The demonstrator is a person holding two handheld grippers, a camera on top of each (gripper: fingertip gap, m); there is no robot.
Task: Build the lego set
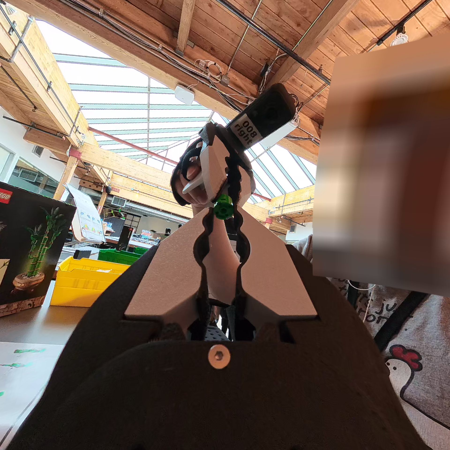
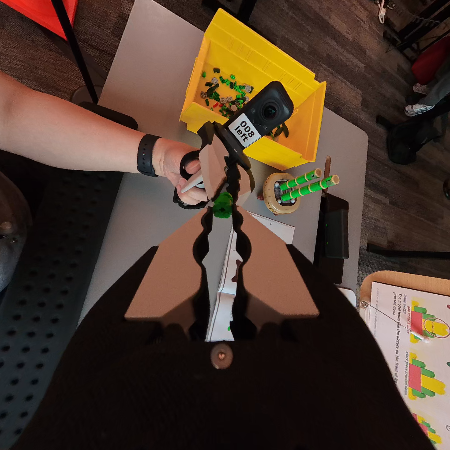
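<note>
Two claws meet tip to tip in mid air above the table (image 2: 151,73), both on one small green round lego piece (image 1: 223,210). In the left wrist view the left claw (image 1: 222,214) is clenched on the near end of the piece, its fingertips closed against it, pointing up toward a wooden ceiling and skylight. The right claw (image 1: 225,192) comes down from above and grips the far end of the same piece, a hand (image 1: 192,185) through its black loop handle.

In the right wrist view the right claw (image 2: 222,211) points down and pinches the green piece (image 2: 222,204) at its tips; the left claw (image 2: 222,193) holds the other end, held by a hand (image 2: 177,170) with a black wristband (image 2: 146,155) on the forearm coming in from the left.

On the table, far side: a yellow bin (image 2: 255,60) with loose green, grey and dark small parts (image 2: 224,92) in it. Just near the bin stands the partly built model, a tan pot base (image 2: 270,194) with two green bamboo stalks (image 2: 309,182) rising from it. Instruction sheets (image 2: 275,231) lie on the table under the claws. A dark box-like device (image 2: 333,233) sits at the table's right edge. Near right, a wooden board with a printed guide sheet (image 2: 414,341).

Left wrist view also shows the lego set box (image 1: 31,243) on the left, the yellow bin (image 1: 82,280) beside it, and an instruction booklet (image 1: 85,214) propped upright beyond
</note>
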